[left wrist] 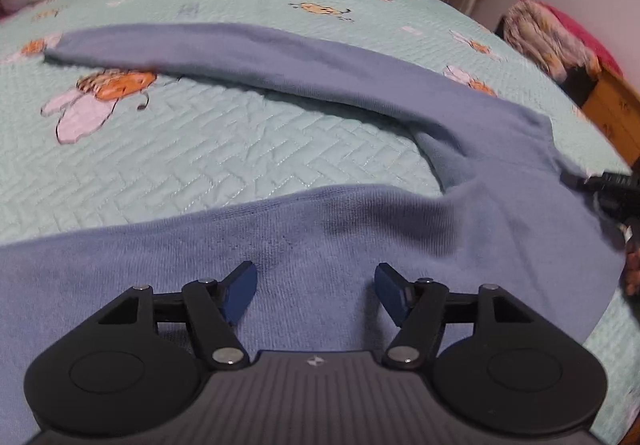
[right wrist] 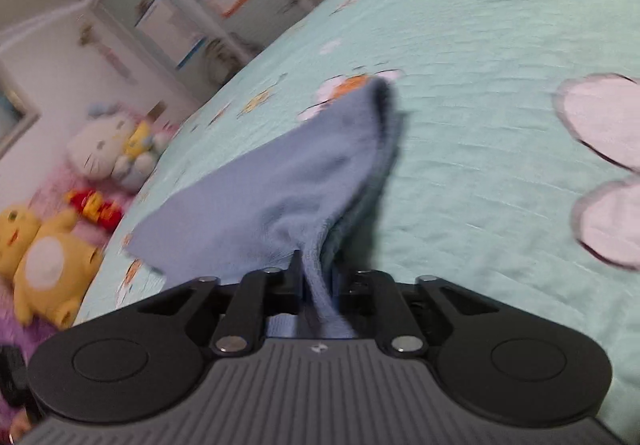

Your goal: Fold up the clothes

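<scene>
I see the soft blue knit garment (left wrist: 360, 245) spread on the bed, its body under my left hand-held gripper (left wrist: 316, 295) and one long sleeve (left wrist: 248, 53) reaching from about 3 o'clock across to 10 o'clock in the left view. The left hand-held gripper hangs over the body with its blue pads (left wrist: 240, 293) apart, nothing pinched between them. My right hand-held gripper (right wrist: 316, 281) is clamped on a bunched fold of the garment (right wrist: 280, 185), the cloth fanning out toward 12 o'clock. It shows at the 3 o'clock edge of the left view (left wrist: 608, 189), at the garment's shoulder. The mint quilted bedspread with bee prints (left wrist: 200, 149) lies bare between sleeve and body. Plush toys (right wrist: 96, 153) crowd the bed's edge at 9 o'clock in the right view.
</scene>
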`<state>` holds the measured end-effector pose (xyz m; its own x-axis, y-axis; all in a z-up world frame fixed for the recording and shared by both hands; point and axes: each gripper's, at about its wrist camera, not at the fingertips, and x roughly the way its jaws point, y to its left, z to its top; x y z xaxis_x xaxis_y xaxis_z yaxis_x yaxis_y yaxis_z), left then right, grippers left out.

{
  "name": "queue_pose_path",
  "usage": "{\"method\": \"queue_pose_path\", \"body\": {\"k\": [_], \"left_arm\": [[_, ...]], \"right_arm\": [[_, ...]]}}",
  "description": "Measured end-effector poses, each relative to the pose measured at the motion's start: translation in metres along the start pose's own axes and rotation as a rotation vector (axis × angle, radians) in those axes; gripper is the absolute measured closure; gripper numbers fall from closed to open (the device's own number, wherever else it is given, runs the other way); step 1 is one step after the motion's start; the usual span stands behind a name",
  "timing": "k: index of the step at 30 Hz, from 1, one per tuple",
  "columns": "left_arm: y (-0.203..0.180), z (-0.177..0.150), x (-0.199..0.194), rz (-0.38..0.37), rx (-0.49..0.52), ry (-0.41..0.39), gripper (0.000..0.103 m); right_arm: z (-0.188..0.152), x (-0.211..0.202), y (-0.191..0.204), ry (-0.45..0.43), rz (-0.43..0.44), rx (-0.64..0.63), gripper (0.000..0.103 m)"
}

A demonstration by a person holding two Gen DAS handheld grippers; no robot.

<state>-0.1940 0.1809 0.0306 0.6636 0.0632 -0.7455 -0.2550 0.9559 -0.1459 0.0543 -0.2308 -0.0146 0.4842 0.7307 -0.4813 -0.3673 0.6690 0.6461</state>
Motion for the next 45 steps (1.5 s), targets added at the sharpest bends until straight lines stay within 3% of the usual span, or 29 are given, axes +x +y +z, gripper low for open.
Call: {"method": "queue_pose_path", "body": {"k": [4, 9, 12, 14, 16, 18, 21, 25, 29, 30, 31, 32, 35, 39, 42, 45], "left_arm": [[-0.001, -0.002, 0.0, 0.025, 0.026, 0.004, 0.034], [-0.002, -0.003, -0.001, 0.037, 0.036, 0.004, 0.033], [0.005, -0.002, -0.007, 0.027, -0.012, 0.003, 0.034], [0.015, -0.004, -0.015, 0.015, -0.064, -0.001, 0.034], [0.028, -0.007, -0.025, 0.005, -0.128, -0.01, 0.034], [0.042, -0.011, -0.036, 0.001, -0.187, -0.017, 0.035], [0.061, -0.018, -0.049, 0.02, -0.245, -0.018, 0.035], [0.077, -0.03, -0.059, 0.046, -0.271, -0.006, 0.035], [0.082, -0.036, -0.062, 0.052, -0.247, -0.003, 0.033], [0.083, -0.037, -0.06, 0.054, -0.239, 0.001, 0.033], [0.083, -0.039, -0.058, 0.058, -0.225, 0.004, 0.033], [0.082, -0.039, -0.057, 0.068, -0.204, 0.007, 0.035], [0.082, -0.04, -0.058, 0.104, -0.175, 0.017, 0.049], [0.1, -0.042, -0.065, 0.072, -0.239, 0.008, 0.06], [0.121, -0.049, -0.081, 0.031, -0.363, -0.041, 0.06], [0.141, -0.059, -0.101, 0.06, -0.44, -0.088, 0.055]], "right_arm": [[-0.01, -0.014, -0.008, -0.07, -0.065, 0.024, 0.093], [-0.012, -0.007, -0.015, -0.088, -0.059, 0.067, 0.094], [-0.01, -0.013, -0.016, -0.097, -0.028, 0.113, 0.089], [-0.011, -0.023, -0.014, -0.11, -0.033, 0.141, 0.08], [-0.016, -0.042, -0.011, -0.132, -0.044, 0.17, 0.057], [-0.029, -0.066, -0.007, -0.146, -0.051, 0.177, 0.043], [-0.053, -0.092, -0.003, -0.132, -0.063, 0.188, 0.038], [-0.076, -0.101, -0.002, -0.157, -0.067, 0.218, 0.038], [-0.074, -0.085, 0.007, -0.157, -0.091, 0.187, 0.036], [-0.073, -0.082, 0.01, -0.153, -0.091, 0.18, 0.043], [-0.072, -0.08, 0.011, -0.148, -0.107, 0.179, 0.077], [-0.073, -0.079, 0.011, -0.141, -0.135, 0.181, 0.098], [-0.077, -0.083, 0.01, -0.151, -0.2, 0.185, 0.096], [-0.08, -0.08, 0.0, -0.174, -0.18, 0.244, 0.096], [-0.085, -0.086, 0.007, -0.204, -0.2, 0.259, 0.09], [-0.094, -0.094, 0.028, -0.255, -0.281, 0.219, 0.081]]}}
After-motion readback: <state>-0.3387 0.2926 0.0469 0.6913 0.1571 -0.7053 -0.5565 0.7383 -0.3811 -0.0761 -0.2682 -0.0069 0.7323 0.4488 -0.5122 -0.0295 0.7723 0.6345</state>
